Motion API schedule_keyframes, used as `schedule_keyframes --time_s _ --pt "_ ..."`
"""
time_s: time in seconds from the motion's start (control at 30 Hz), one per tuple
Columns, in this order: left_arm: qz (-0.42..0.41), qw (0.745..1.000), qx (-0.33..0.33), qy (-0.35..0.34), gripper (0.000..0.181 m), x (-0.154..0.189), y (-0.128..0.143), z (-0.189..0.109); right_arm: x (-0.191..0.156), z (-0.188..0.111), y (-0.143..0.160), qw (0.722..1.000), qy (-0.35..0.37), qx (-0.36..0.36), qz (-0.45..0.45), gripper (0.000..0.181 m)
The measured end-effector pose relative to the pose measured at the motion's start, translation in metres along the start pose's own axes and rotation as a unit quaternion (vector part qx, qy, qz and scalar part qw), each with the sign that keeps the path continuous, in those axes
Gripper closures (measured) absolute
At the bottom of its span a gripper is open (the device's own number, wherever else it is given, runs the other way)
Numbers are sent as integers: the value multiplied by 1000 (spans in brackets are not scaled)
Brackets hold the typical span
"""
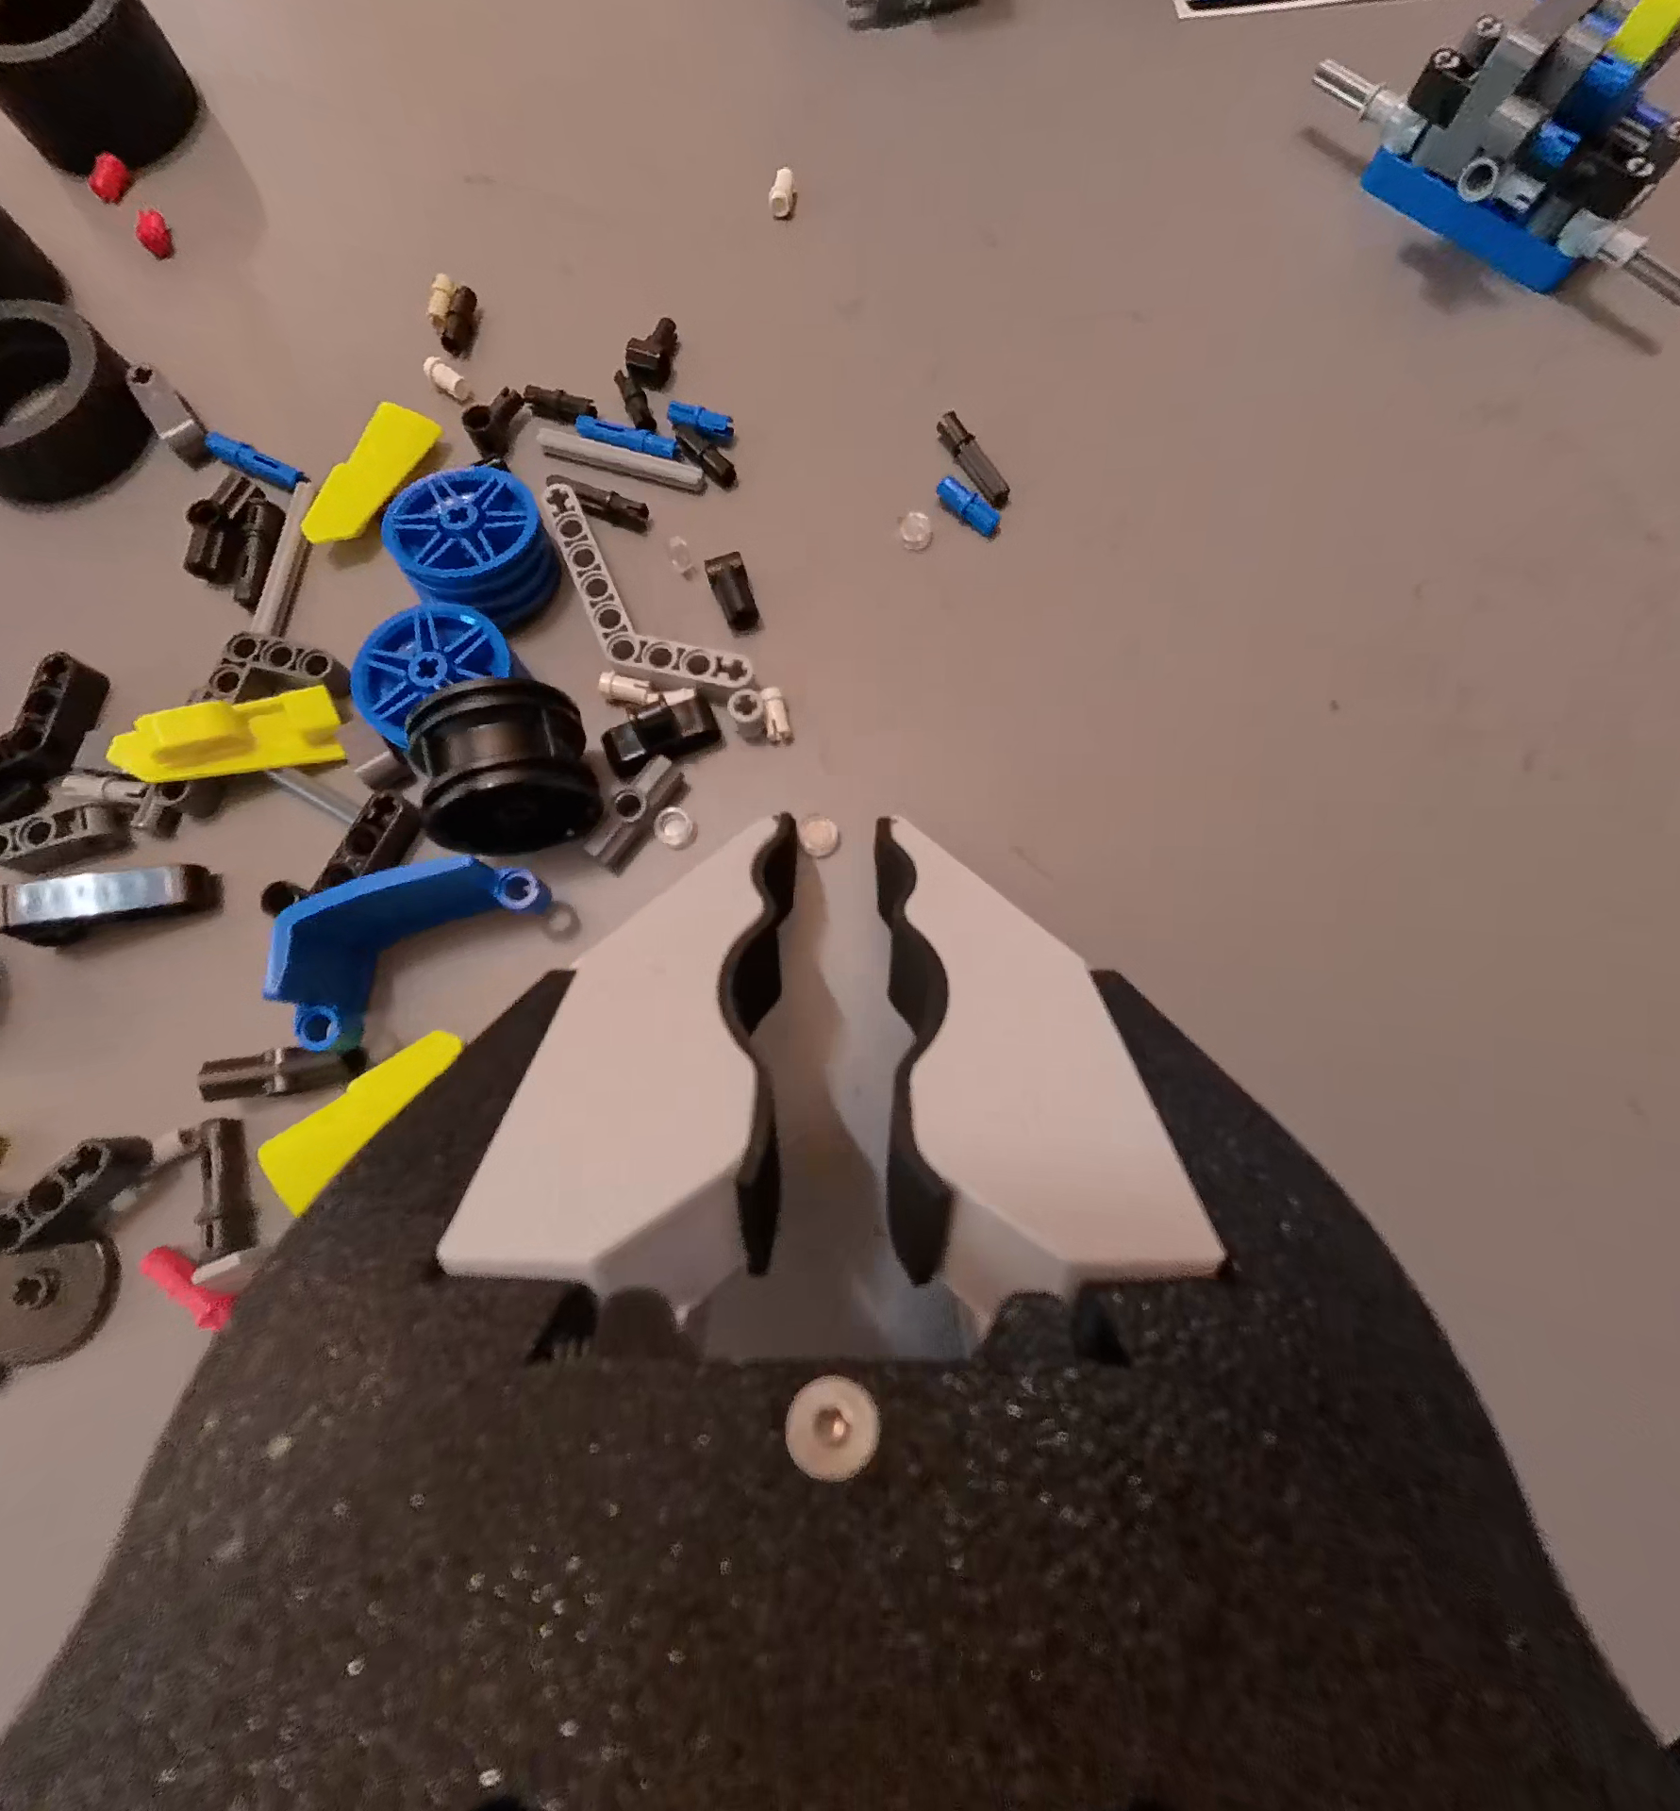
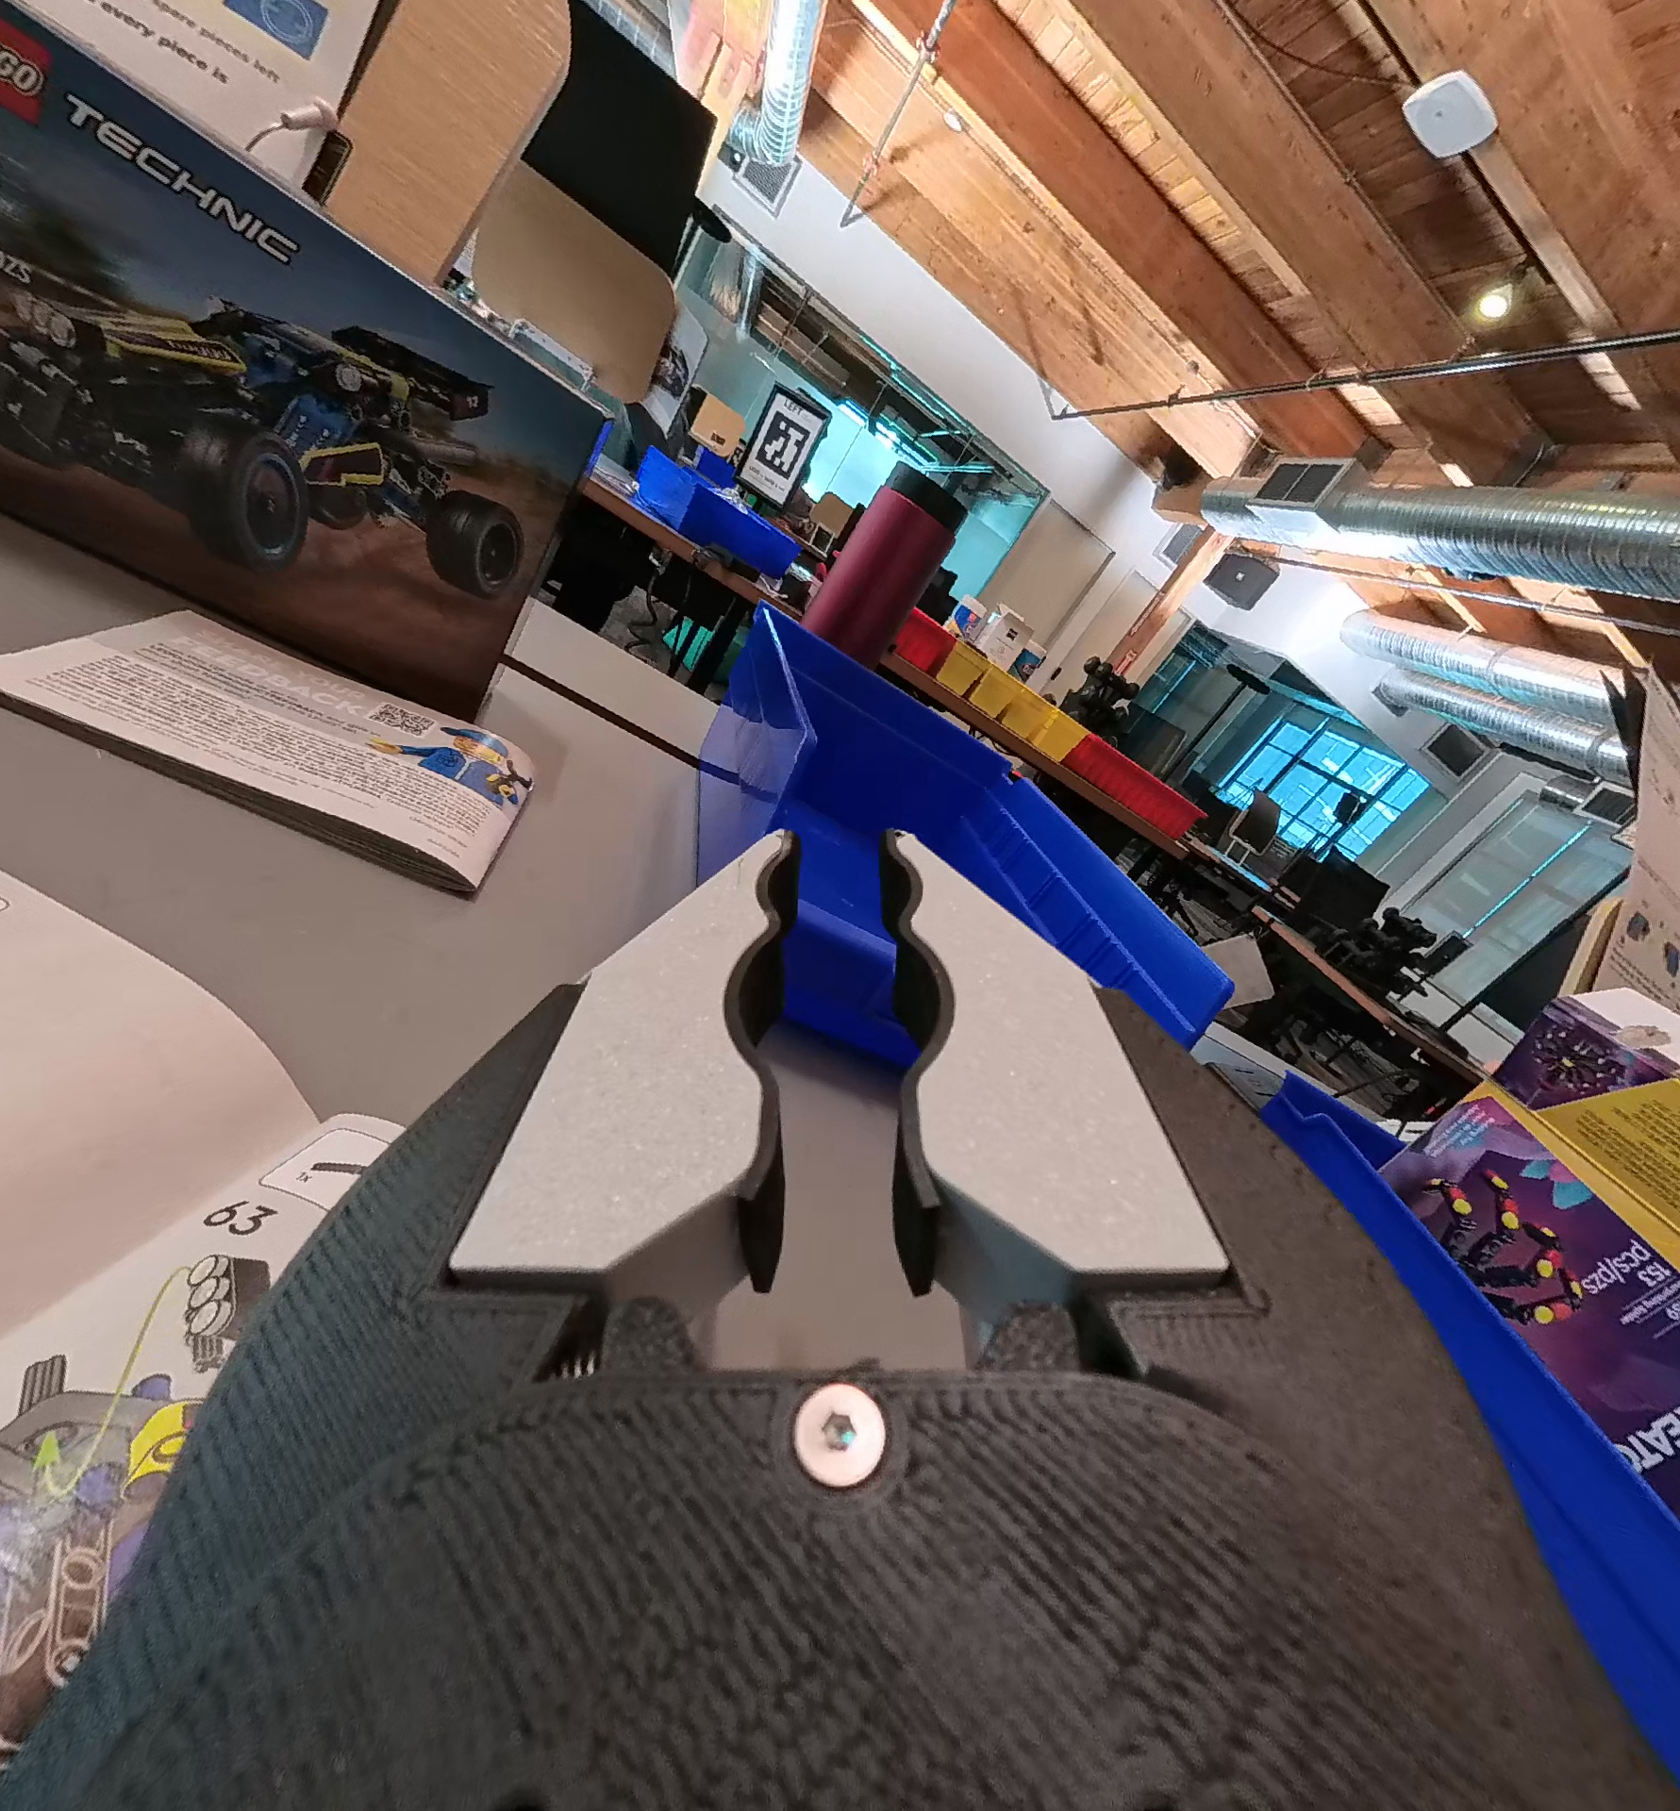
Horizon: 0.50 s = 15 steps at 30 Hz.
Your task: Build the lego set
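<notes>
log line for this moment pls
left gripper: open, over clear round stud | right gripper: open, empty, raised | partial build: on table, untouched

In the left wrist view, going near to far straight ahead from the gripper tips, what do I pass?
left gripper → clear round stud at the fingertips → another clear round stud → blue pin → black pin → lone cream pin.

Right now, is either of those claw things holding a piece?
No. The left gripper and the right gripper both have open, empty jaws; a small clear stud merely lies by the left tips.
</notes>
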<state>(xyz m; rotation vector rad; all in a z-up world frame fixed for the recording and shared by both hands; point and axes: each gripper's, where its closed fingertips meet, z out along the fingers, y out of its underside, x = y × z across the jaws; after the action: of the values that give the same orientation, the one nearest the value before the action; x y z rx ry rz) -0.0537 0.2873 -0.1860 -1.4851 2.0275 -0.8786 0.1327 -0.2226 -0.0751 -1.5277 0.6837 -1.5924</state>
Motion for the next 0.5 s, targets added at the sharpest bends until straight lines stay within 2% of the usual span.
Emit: schedule_keyframes --time_s 0.17,0.37,0.5 --pt "16 1000 0 -6 177 4 -1 1 0 0 0 1000 -1 0 2 166" --pt "29 1000 1 4 176 12 -1 1 0 0 0 1000 -1 -1 1 166" --pt "29 999 16 13 168 17 -5 -2 0 0 0 1000 0 1 2 166"
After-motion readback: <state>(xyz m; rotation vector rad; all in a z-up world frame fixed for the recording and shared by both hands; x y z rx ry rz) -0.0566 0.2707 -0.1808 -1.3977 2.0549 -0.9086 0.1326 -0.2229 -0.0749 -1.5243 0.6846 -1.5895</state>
